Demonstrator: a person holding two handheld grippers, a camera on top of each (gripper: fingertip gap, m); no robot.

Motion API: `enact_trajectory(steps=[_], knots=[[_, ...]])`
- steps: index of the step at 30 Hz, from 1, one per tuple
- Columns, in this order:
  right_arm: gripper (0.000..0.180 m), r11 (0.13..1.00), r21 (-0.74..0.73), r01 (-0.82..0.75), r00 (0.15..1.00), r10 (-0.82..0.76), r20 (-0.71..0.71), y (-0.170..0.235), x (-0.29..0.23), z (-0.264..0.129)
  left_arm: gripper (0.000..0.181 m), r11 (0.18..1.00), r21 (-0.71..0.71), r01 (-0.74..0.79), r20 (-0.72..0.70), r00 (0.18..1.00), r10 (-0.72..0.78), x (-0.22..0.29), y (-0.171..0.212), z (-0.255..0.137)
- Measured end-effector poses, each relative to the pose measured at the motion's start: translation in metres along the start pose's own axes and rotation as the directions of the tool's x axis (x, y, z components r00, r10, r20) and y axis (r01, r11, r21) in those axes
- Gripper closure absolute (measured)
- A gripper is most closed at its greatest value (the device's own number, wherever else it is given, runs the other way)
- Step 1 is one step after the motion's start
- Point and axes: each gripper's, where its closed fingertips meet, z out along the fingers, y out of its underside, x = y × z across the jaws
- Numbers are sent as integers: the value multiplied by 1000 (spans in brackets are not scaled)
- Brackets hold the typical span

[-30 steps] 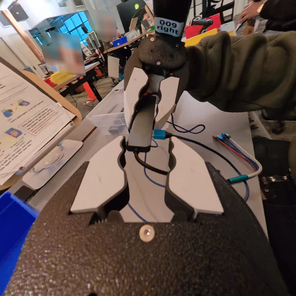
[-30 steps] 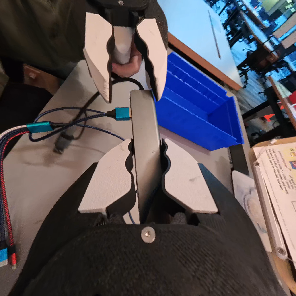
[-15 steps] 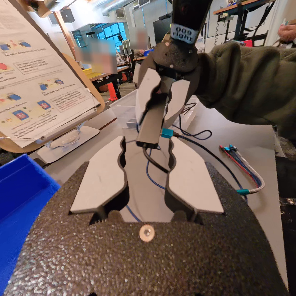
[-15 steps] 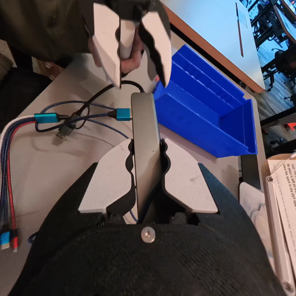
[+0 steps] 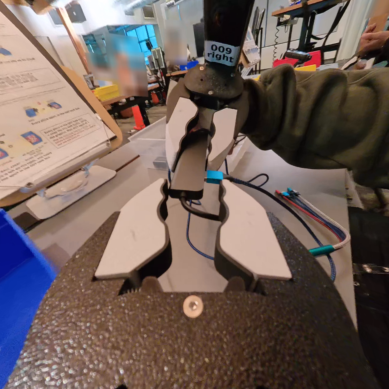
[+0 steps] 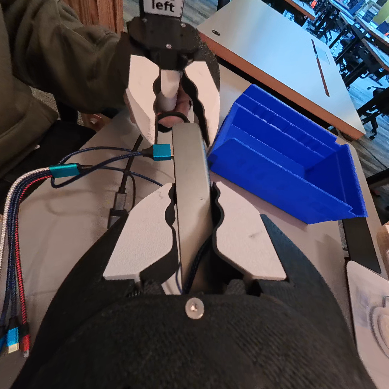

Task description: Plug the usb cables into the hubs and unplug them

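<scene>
Right wrist view puts your right gripper (image 6: 193,207) clamped on the grey hub (image 6: 192,172) — it runs straight out between the jaws, teal plug (image 6: 162,152) seated in its left side. Your left gripper (image 5: 192,202) stands wide open, empty, its jaws flanking the hub's far end, braided cable (image 5: 196,244) running beneath the gap.

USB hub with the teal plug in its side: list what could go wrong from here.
1. The right gripper pinches only the near part of the hub; pulling the teal plug sideways might twist it loose.
2. The open left gripper sits at the hub's end, where its black lead exits, and could catch the lead instead.
3. The braided cables loop together and may drag.
</scene>
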Motion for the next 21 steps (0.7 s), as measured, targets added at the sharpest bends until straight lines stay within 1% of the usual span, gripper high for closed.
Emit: enact_trajectory(steps=[3,5,7,9,11,14,17,18,19,21], knots=[[147,1000,-10,2,1000,-2,-12,0,0,-2,139,999,-27,20,18,1000,-20,-2,8,3],[147,1000,-12,1,1000,-1,-16,-2,0,-4,143,999,10,33,40,999,-34,-3,5,6],[147,1000,-5,-5,1000,5,-5,-5,-2,-5,148,999,50,13,67,998,-17,-4,1,5],[148,1000,5,-8,1000,8,8,-8,-4,-6,148,996,87,8,63,998,-14,-2,-3,4],[148,1000,3,-15,1000,15,27,-7,-7,-6,146,996,85,33,14,999,-34,2,-2,5],[148,1000,8,-20,999,20,48,-9,-10,-5,144,995,95,22,-28,999,-19,8,-2,4],[147,1000,2,-20,998,19,61,-9,-13,-5,136,991,112,67,-115,992,-54,17,-5,2],[147,1000,9,-27,998,26,64,-11,-13,-5,138,991,116,71,-111,992,-58,16,-5,2],[148,1000,12,-26,997,25,69,-11,-14,-5,147,993,106,55,-79,996,-47,13,-4,2],[147,1000,-3,-25,997,25,72,-9,-14,-5,150,995,93,19,-47,999,-14,10,-2,3]])
